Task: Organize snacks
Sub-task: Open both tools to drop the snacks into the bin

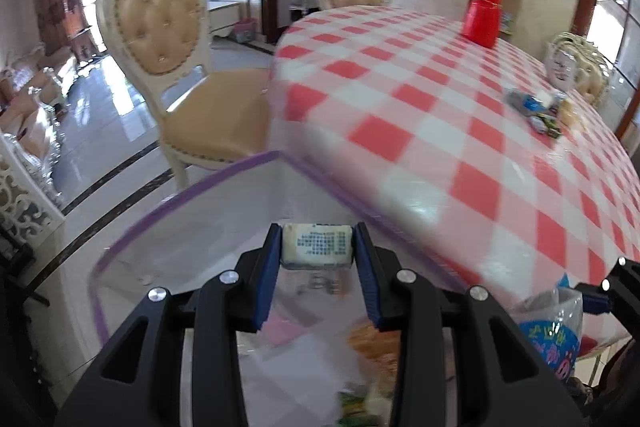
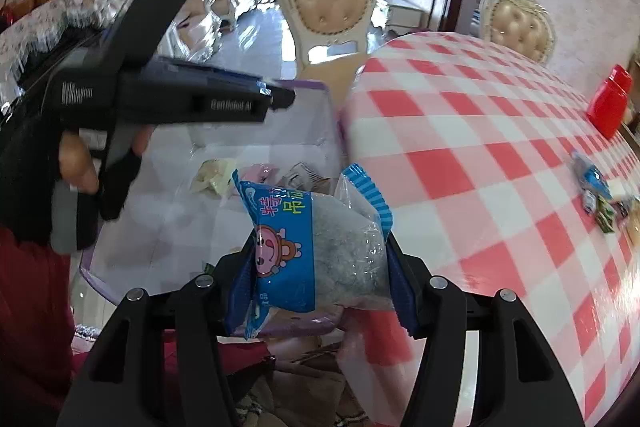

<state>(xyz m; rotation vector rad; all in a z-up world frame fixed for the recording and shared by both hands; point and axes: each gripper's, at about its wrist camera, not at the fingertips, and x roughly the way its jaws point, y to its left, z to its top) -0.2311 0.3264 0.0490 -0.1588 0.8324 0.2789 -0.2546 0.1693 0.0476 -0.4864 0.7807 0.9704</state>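
Both hand-held grippers carry a snack over a clear bin at the tabletop edge.

Left wrist view: the left hand-held gripper (image 1: 318,247) pinches a small cream snack packet (image 1: 318,245) with printed text between its blue pads, above the clear purple-rimmed bin (image 1: 192,187), which holds blurred wrappers. The checked tabletop (image 1: 440,99) spreads toward 1 o'clock, with a red jar (image 1: 483,15) far off and a loose snack pile (image 1: 540,109) at 2 o'clock. Right wrist view: the right hand-held gripper (image 2: 322,259) is clamped on a blue-and-clear snack bag (image 2: 312,247) (cartoon face printed on it), just over the bin's near rim; the left hand-held gripper sits at 10 o'clock, the snack pile at 3 o'clock.
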